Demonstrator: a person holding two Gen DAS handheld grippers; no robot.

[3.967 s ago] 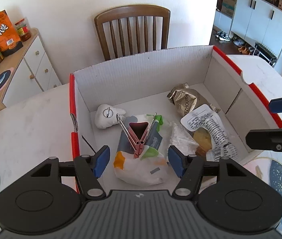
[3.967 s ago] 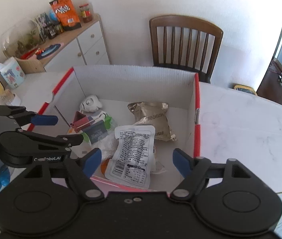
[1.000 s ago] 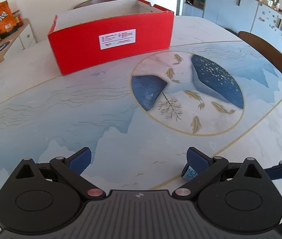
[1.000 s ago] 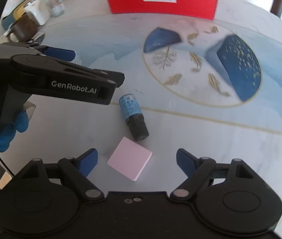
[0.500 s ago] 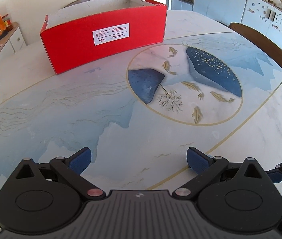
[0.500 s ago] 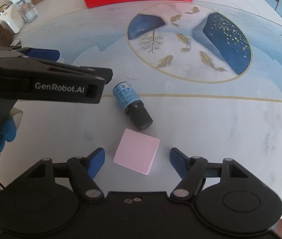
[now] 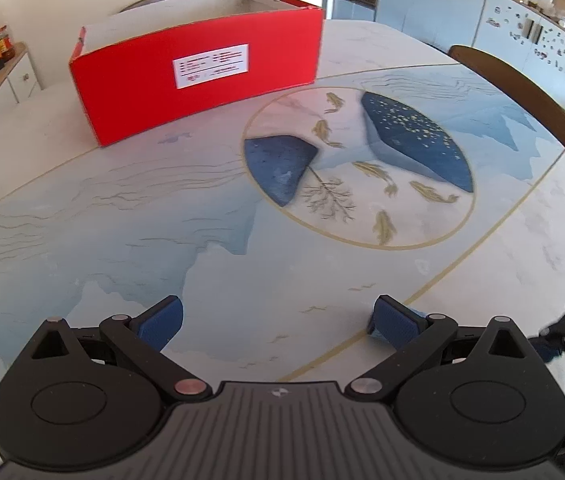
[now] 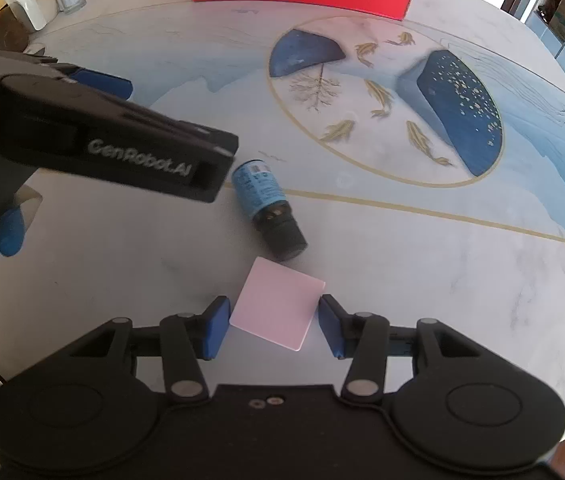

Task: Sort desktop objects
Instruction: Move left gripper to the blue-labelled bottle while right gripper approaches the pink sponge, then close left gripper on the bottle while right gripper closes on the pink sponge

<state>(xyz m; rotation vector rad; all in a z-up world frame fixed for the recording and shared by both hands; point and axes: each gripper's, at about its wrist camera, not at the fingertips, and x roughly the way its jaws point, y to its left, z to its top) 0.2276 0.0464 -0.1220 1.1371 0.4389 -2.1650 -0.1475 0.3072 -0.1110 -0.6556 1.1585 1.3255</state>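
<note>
I have my right claw (image 8: 274,330) low over the pink square pad (image 8: 278,308), its jaws spread with one blue pad on either side of it, close to the pad's edges but not yet pressing as far as I can tell. The pad lies flat on the surface (image 8: 422,264), near my edge of it. Just beyond it, almost touching its far corner, a small blue-labelled bottle with a black cap (image 8: 268,210) lies on its side, cap towards me.

My left claw (image 7: 278,324) hovers to the left of the bottle with its jaws spread wide and nothing between them; in its own view only a sliver of blue shows behind its right finger, probably the bottle.

By my reading, the sorting is near its end on this stretch of surface: these two things are the only loose ones I see, and both are still to be carried over. The pad looks thin, so I expect the pinch to be fiddly.

The red cardboard box (image 7: 198,68) stands at the far side, well apart from both things, open at the top. From here I see only its outer wall with a white label and a bit of pale inner wall; I cannot tell what is inside.
</note>
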